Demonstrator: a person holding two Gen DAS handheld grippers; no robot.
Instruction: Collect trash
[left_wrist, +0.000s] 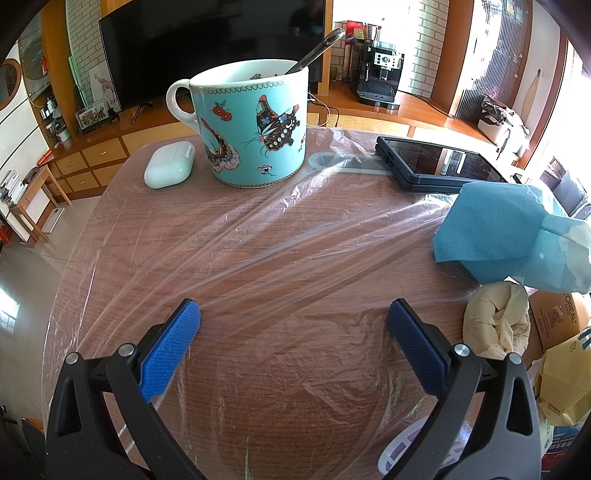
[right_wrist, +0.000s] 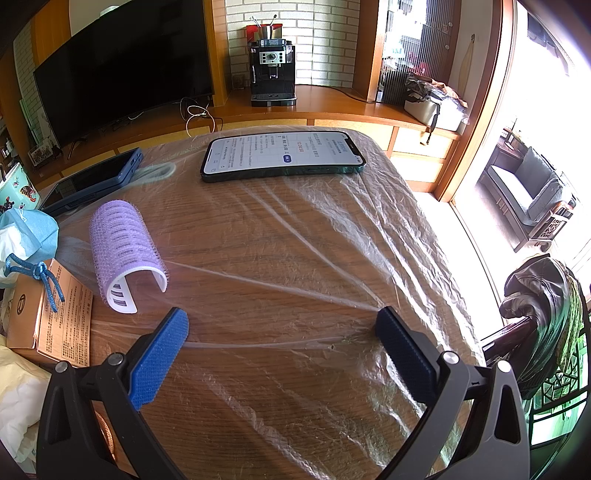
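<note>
The left gripper (left_wrist: 293, 325) hangs low over the wooden table (left_wrist: 122, 229), fingers spread wide apart with nothing between them. The right gripper (right_wrist: 282, 334) is likewise spread and empty.

Trash location: a clear plastic sheet (left_wrist: 280, 236) lies wrinkled across most of the tabletop, under both grippers. In the left wrist view a blue tissue packet (left_wrist: 495, 229) sits at the right edge of the frame, with a crumpled beige wad (left_wrist: 495, 325) just below it near the table's rim.

Obstacles, left wrist view: a butterfly mug (left_wrist: 255, 125) with a spoon (left_wrist: 317, 48) stands upper centre, an earbud case (left_wrist: 170, 164) just beside it at left, a dark tablet (left_wrist: 436, 162) upper right.

Obstacles, right wrist view: a purple hair roller (right_wrist: 123, 254) at centre left, a lit phone (right_wrist: 282, 155) at upper centre, a cardboard box (right_wrist: 55, 314) overhanging the left table edge.

Bare room remains at frame centre in both views. The table's rounded edge falls away along the right side of the right wrist view.
</note>
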